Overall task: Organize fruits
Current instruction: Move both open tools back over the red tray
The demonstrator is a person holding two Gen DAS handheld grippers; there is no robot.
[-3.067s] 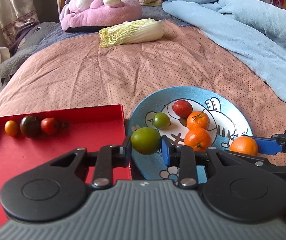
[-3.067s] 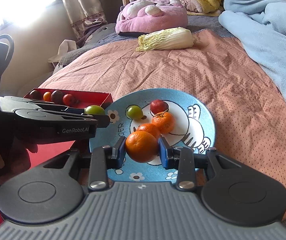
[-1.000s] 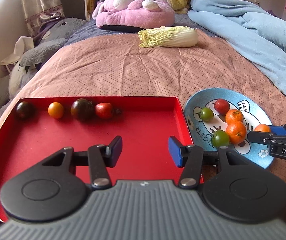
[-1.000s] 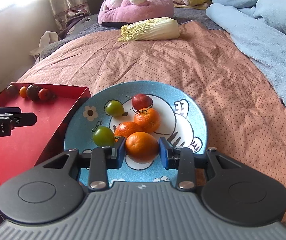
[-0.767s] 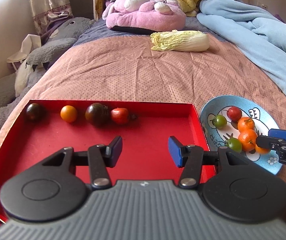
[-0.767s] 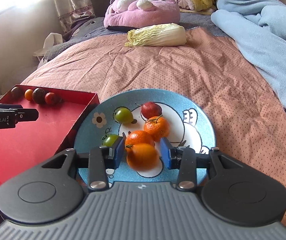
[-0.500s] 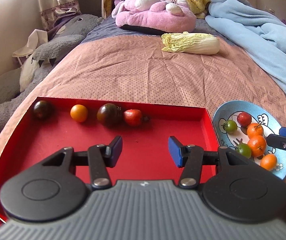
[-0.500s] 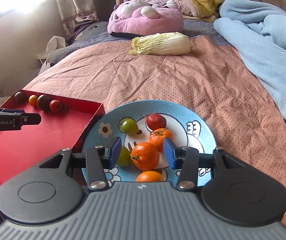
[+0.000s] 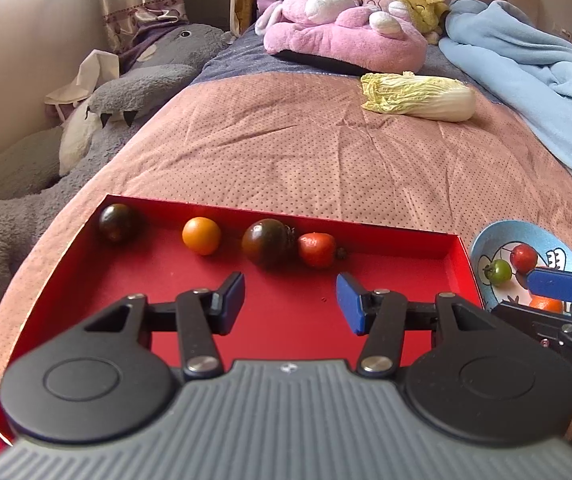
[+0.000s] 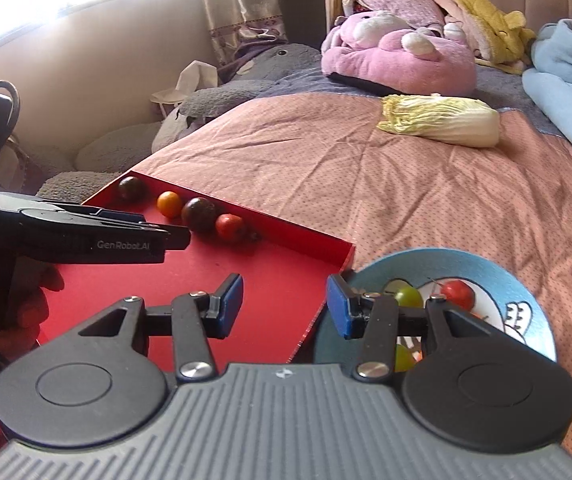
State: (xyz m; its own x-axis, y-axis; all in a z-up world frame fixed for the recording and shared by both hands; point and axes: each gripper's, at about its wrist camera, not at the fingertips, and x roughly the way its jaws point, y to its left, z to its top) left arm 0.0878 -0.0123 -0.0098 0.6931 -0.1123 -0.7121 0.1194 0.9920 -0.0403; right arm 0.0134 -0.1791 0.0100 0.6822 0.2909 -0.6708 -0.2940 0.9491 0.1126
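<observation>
1. bed [image 9: 326,152] fills the view, cabbage [image 9: 418,96] lying far up it by the pink plush [image 9: 342,36].
2. red tray [image 9: 294,320] sits left of the blue plate [image 10: 486,268], edges near touching.
3. left gripper [image 9: 290,298] hovers over the tray, jaws spread, nothing between them.
4. right gripper [image 10: 283,306] straddles the tray's right edge, jaws wide and bare.
5. four tomatoes line the tray's far wall: dark [image 9: 117,222], orange [image 9: 201,235], dark [image 9: 266,242], red [image 9: 316,250].
6. on the plate: green tomato [image 10: 408,296], red tomato [image 10: 458,290], more fruit half hidden behind the right gripper.
</observation>
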